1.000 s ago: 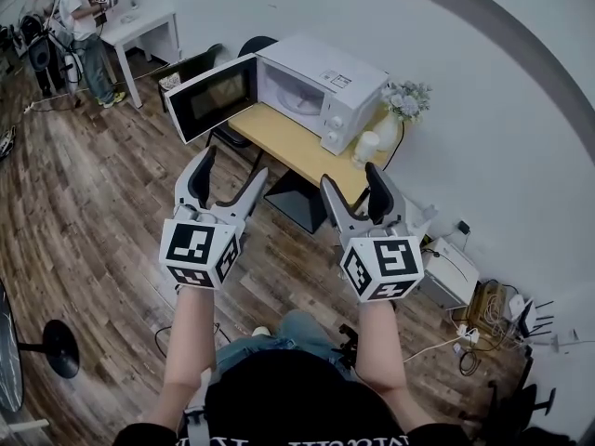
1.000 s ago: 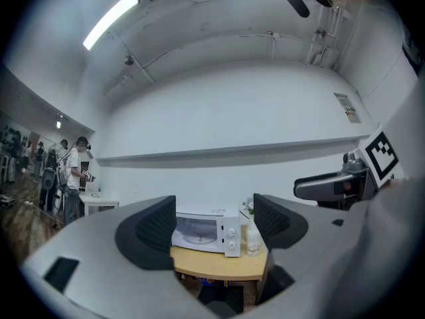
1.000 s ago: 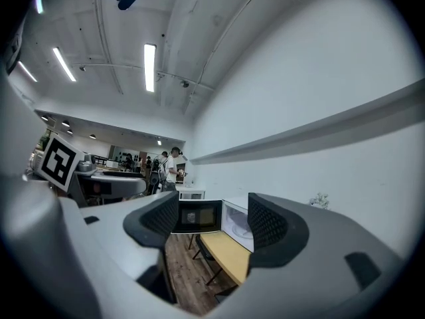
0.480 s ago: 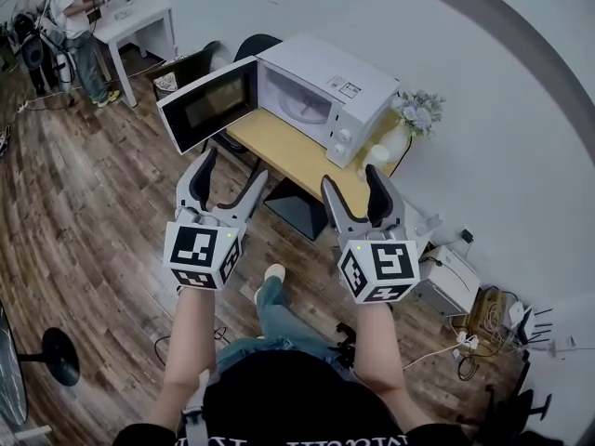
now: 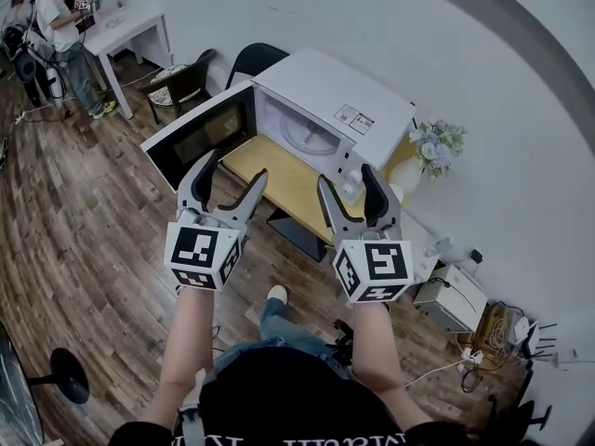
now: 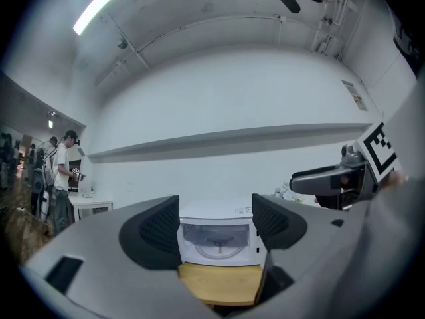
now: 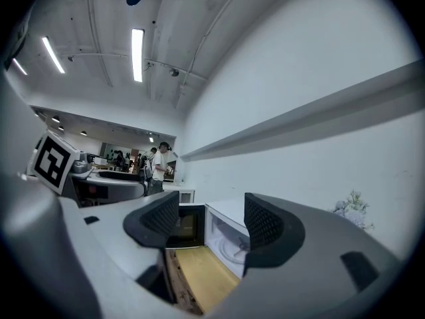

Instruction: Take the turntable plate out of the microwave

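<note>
The turntable plate (image 5: 311, 137) lies inside the open microwave (image 5: 346, 96), straight ahead of both tongs and well apart from them. The microwave door (image 5: 191, 139) is swung out beyond the left tongs (image 5: 232, 167). The left tongs and right tongs (image 5: 348, 177) hover side by side facing the wooden worktop (image 5: 279, 177), each spread wide and gripping nothing.
</note>
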### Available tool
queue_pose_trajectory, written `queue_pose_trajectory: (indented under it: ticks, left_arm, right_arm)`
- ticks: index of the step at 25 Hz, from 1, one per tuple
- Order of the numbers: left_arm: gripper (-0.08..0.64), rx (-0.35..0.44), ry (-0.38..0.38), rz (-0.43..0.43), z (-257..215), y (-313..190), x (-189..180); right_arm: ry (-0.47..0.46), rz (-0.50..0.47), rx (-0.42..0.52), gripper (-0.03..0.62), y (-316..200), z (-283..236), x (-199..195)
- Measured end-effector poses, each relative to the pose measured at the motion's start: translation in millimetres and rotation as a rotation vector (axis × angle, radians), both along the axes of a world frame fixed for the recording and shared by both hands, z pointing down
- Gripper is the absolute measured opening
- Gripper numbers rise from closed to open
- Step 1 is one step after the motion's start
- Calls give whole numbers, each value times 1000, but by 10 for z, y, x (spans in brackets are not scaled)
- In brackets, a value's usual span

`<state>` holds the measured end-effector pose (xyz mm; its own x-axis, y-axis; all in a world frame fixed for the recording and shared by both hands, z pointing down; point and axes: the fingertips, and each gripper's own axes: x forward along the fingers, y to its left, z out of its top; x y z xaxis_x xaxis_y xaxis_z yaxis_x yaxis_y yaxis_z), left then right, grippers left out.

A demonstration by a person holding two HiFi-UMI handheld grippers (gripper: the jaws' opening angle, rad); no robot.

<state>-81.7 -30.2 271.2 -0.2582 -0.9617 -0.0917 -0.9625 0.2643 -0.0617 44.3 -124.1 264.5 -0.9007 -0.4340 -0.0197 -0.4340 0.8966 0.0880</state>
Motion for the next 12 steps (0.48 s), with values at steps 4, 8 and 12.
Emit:
queue_pose_trajectory:
  ticks: [4,8,12]
  left_arm:
    - [348,1,21,35,-55,-513,-328]
    - [348,-7,27,54,-79,-936,-600]
    - [348,-26,49,75,14,-1248,-762]
  right_arm:
    - [1,26,-1,318,-483,-61,-291]
    - [0,50,-11,318,-903,-83,-512]
    - [17,67,-32,318,-1157,28,-645]
